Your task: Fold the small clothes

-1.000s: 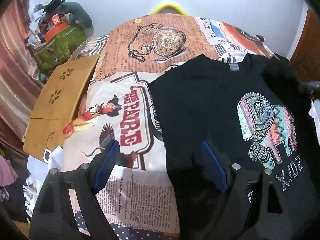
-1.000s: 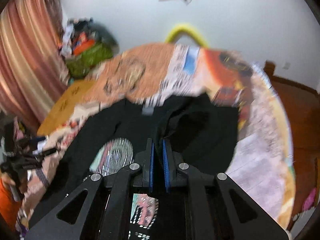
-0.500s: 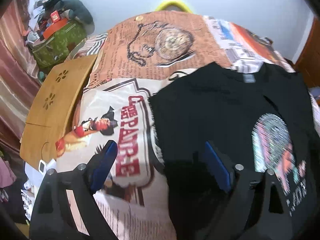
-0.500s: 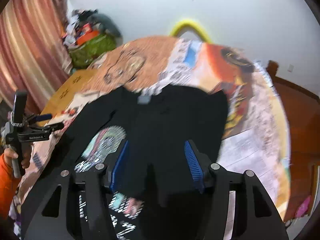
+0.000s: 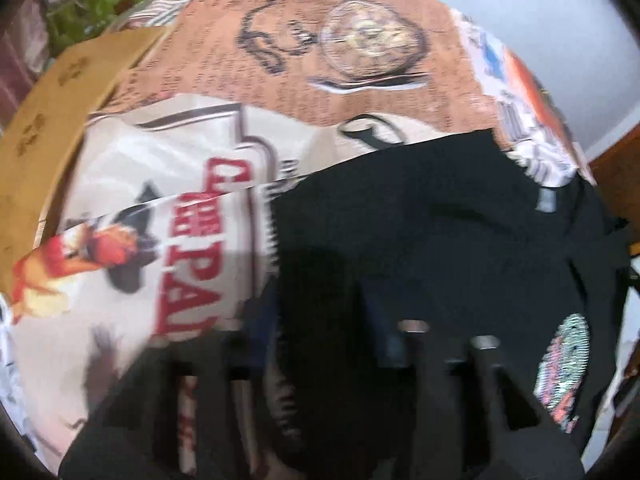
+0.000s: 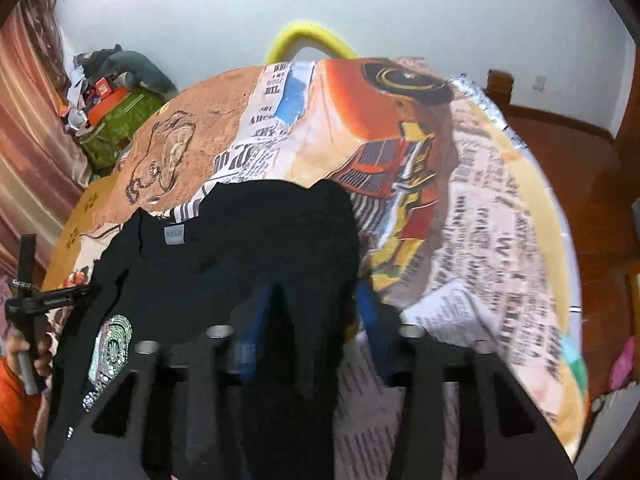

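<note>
A black T-shirt (image 5: 440,232) with a patterned print (image 5: 564,364) lies face up on the bed. In the blurred left wrist view my left gripper (image 5: 322,320) is low over the shirt's left edge. Its jaws are closing, with black cloth between the pads, which still stand apart. In the right wrist view the T-shirt (image 6: 248,248) shows its grey neck label (image 6: 173,236). My right gripper (image 6: 312,312) straddles a ridge of black cloth at the shirt's right side. Its jaws are closing too, and a gap shows beside each pad.
The bedspread (image 6: 480,240) carries newspaper and pocket-watch prints. A wooden board (image 5: 60,112) lies at the bed's left edge. A green bag (image 6: 116,120) with clutter sits by the curtain, and a yellow hoop (image 6: 308,36) stands behind the bed. A hand with an orange sleeve (image 6: 16,392) holds the left tool.
The right gripper let go of the black cloth it was shut on, opened, then came down over the shirt's right side. The left gripper dropped to the shirt's left edge and its jaws narrowed.
</note>
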Available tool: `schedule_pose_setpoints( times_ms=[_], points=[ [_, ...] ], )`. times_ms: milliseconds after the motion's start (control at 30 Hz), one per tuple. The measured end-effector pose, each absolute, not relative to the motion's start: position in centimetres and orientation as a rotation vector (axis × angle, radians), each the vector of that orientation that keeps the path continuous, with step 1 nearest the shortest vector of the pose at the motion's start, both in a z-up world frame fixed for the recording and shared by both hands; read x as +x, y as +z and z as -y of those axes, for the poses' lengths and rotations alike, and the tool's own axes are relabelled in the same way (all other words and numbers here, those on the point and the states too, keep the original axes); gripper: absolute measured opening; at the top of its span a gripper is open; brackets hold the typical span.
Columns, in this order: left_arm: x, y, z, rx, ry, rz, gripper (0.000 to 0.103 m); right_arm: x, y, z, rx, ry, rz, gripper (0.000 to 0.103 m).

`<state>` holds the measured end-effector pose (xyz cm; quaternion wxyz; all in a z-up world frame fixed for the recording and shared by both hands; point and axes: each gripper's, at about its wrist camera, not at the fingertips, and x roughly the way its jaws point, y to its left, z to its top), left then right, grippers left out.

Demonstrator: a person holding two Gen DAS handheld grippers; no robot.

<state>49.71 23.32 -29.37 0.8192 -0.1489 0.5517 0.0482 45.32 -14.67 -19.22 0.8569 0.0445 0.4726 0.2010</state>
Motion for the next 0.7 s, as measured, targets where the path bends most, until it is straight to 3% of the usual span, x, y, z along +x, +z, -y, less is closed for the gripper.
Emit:
schedule_pose_setpoints(
  times_ms=[33,67,333,567,633,667,700],
  points=[
    [49.9,-29.2,-23.0,-0.311,0.101,-1.170,0.011,45.2,-19.3,14.4,0.085,0.427,-0.991,0.012],
    [50.2,-29.0,-22.7,-0.301,0.100,-1.162,0.010,44.9,-19.2,14.0,0.068,0.431,-0.982,0.009],
    [54.8,-25.9,-19.5,0.051,0.207,-1.086,0.008,46.2,-17.1,13.3,-0.022,0.422,-0.890,0.005],
    [57.5,-26.4,-21.0,-0.003,0.243,-1.122,0.009,48.3,-17.7,12.3,-0.082,0.338,-0.897,0.009],
    [56.4,-27.5,-21.1,0.002,0.241,-1.158,0.020,48.0,-18.6,12.4,-0.114,0.351,-0.949,0.011],
    [55.9,-27.8,-20.9,0.007,0.240,-1.167,0.025,47.6,-18.7,12.6,-0.122,0.366,-0.962,0.020],
    [54.9,-28.0,-20.9,0.018,0.239,-1.169,0.039,47.0,-18.8,12.8,-0.127,0.377,-0.971,0.033]
  ],
)
